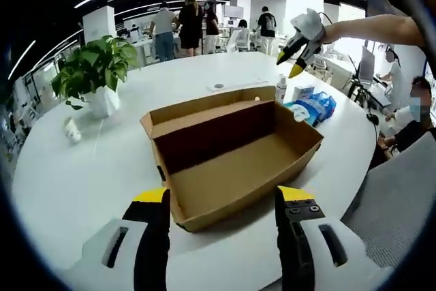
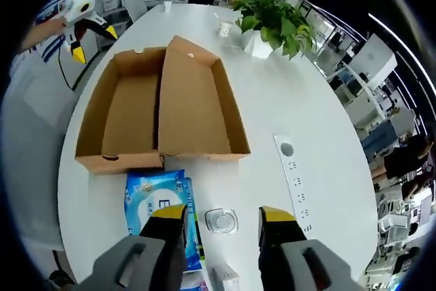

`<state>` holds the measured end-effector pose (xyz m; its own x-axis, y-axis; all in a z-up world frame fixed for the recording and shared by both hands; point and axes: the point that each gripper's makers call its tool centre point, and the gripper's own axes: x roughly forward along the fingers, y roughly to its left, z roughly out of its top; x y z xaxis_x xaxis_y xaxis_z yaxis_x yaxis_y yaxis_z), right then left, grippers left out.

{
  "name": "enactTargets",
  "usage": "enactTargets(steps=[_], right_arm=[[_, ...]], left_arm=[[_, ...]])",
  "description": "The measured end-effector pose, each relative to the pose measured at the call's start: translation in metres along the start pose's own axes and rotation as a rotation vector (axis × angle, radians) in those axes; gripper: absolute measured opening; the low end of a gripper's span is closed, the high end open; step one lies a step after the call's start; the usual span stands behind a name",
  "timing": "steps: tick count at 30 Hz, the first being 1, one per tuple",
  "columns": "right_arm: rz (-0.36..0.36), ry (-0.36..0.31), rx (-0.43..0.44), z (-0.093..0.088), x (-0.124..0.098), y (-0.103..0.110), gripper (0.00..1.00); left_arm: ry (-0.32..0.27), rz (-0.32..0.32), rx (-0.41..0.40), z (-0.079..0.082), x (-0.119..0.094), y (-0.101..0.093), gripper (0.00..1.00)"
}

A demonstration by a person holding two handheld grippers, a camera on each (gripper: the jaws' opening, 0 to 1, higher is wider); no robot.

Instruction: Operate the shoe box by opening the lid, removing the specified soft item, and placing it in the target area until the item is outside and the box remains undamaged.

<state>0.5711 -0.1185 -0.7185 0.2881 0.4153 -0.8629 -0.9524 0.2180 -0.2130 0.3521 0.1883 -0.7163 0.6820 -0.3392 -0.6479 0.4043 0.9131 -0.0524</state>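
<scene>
The brown cardboard shoe box (image 1: 231, 161) lies on the white table with its lid folded flat open, and nothing shows inside it. In the right gripper view the shoe box (image 2: 160, 107) is ahead of me. A soft blue pack of wipes (image 2: 155, 202) rests on the table just outside the box's near wall; the same blue pack (image 1: 315, 107) lies beyond the box's right end. My left gripper (image 1: 223, 199) is open, hovering before the box's near corner. My right gripper (image 2: 223, 217) is open above the table, beside the pack.
A small clear bottle (image 2: 221, 221) stands between the right jaws' line of sight, with a white carton (image 2: 225, 277) nearer. A power strip (image 2: 293, 175) lies to the right. A potted plant (image 1: 92, 73) and a white cup (image 1: 71, 129) stand far left. People sit and stand around the table.
</scene>
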Motion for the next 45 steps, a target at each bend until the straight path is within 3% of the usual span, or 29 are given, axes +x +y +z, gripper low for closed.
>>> enactTargets(steps=[8,14,22,30,38,45], right_arm=[[-0.008,-0.051,0.107,0.015,-0.001,0.008,0.38],[-0.018,-0.083,0.218,0.024,0.003,0.013,0.37],[-0.049,-0.106,0.294,0.032,0.012,0.01,0.36],[-0.08,-0.096,0.338,0.036,0.023,0.006,0.35],[-0.095,-0.13,0.478,0.044,0.036,-0.002,0.31],[-0.086,-0.135,0.545,0.046,0.05,-0.001,0.27]], left_arm=[[0.017,0.057,-0.087,-0.011,0.007,0.022,0.46],[0.031,0.089,-0.14,-0.021,0.011,0.034,0.4],[0.039,0.138,-0.185,-0.03,0.016,0.049,0.27],[0.046,0.152,-0.249,-0.037,0.023,0.056,0.15],[0.021,0.173,-0.335,-0.039,0.03,0.059,0.05],[-0.002,0.181,-0.403,-0.039,0.031,0.06,0.04]])
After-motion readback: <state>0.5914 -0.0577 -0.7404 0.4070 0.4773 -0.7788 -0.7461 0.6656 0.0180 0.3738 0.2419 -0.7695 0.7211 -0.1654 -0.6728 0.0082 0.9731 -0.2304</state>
